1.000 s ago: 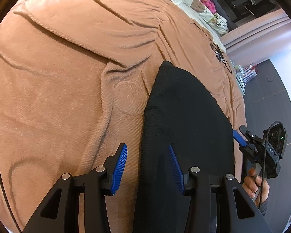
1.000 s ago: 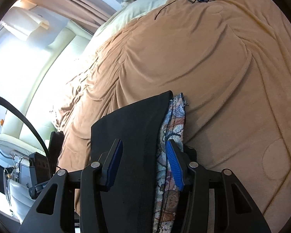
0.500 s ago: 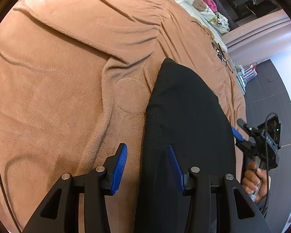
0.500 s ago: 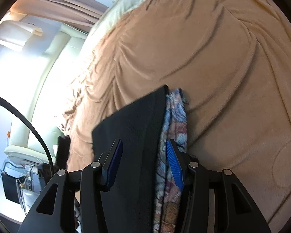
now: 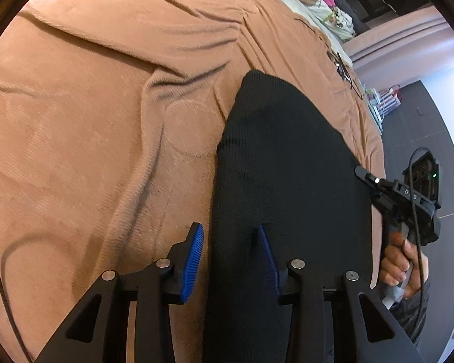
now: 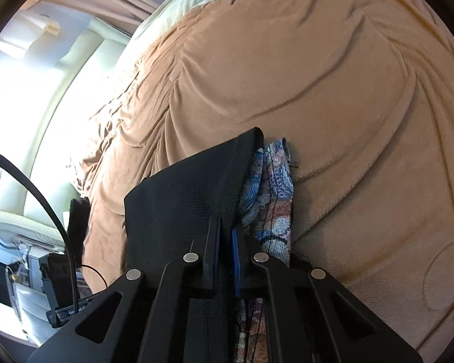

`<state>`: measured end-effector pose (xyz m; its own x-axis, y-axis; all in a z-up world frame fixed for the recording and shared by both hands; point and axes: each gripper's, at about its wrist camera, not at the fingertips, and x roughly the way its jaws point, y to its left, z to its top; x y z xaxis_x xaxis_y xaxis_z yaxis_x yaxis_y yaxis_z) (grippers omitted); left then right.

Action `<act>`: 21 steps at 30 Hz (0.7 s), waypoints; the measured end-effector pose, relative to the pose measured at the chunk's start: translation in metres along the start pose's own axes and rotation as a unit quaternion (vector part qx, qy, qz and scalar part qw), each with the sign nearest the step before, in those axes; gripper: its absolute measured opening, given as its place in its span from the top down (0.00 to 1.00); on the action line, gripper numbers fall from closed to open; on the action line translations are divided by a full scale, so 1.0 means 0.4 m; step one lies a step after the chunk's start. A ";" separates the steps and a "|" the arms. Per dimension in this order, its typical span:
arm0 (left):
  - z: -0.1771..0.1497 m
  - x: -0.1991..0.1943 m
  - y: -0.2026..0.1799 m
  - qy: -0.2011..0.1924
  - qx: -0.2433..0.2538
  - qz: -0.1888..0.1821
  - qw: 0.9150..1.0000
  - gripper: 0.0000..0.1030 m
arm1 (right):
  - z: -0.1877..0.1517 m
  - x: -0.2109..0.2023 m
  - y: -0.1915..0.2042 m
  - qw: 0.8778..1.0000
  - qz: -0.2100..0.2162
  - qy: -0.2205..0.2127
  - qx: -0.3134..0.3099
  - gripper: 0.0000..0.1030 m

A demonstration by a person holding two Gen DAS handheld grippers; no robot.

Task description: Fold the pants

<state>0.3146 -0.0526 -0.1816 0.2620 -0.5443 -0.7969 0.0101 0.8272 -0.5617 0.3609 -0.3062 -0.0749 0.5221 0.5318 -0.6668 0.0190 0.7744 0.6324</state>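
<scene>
Your right hand-held gripper is pressed together on the near edge of the black pants, pinching the dark knit just beside a patterned cloth that lies against its right side. Your left hand-held gripper is spread, its blue pads straddling the pants' left edge without closing; it looks placed to take the matching corner so both ends lift evenly. The pants lie as a long flat strip on the brown bed cover, running away from you. I judge the cloth is laid out lengthwise so one fold carries the near end to the far end.
</scene>
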 end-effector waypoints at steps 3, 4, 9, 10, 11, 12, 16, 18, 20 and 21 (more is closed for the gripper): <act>-0.006 0.001 -0.004 0.003 0.004 0.001 1.000 0.61 | -0.003 -0.022 0.013 1.000 -0.009 -0.012 -0.007 0.98; -0.006 0.001 -0.005 0.003 0.005 0.001 1.000 0.61 | -0.004 -0.031 0.015 1.000 -0.010 -0.016 -0.009 0.98; -0.014 -0.003 -0.016 0.008 0.014 0.000 1.000 0.62 | -0.030 -0.081 0.028 0.999 -0.030 -0.036 -0.022 0.98; -0.019 -0.004 -0.017 0.010 0.014 -0.001 1.000 0.61 | -0.038 -0.086 0.028 0.998 -0.035 -0.039 -0.023 0.98; -0.021 -0.003 -0.018 0.011 0.014 -0.002 1.000 0.61 | -0.043 -0.096 0.026 0.998 -0.042 -0.043 -0.023 0.98; -0.025 -0.001 -0.017 0.013 0.013 -0.002 1.000 0.61 | -0.049 -0.103 0.025 0.997 -0.048 -0.050 -0.019 0.98; -0.045 0.005 -0.014 0.020 0.014 -0.003 1.000 0.61 | -0.062 -0.080 0.009 0.998 -0.048 -0.035 -0.008 0.98; -0.053 0.006 -0.013 0.023 0.014 -0.002 1.000 0.61 | -0.066 -0.058 -0.001 0.999 -0.051 -0.016 0.001 0.97; -0.060 0.001 -0.016 0.023 0.015 -0.004 1.000 0.62 | -0.075 -0.062 0.003 0.999 -0.044 -0.020 0.006 0.95; -0.063 -0.001 -0.016 0.025 0.015 -0.005 1.000 0.62 | -0.082 -0.072 0.009 0.999 -0.039 -0.024 0.004 0.94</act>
<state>0.2902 -0.0613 -0.1834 0.2141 -0.5575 -0.8021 0.0418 0.8256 -0.5627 0.3179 -0.3072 -0.0663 0.5587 0.4520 -0.6953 0.0690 0.8102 0.5821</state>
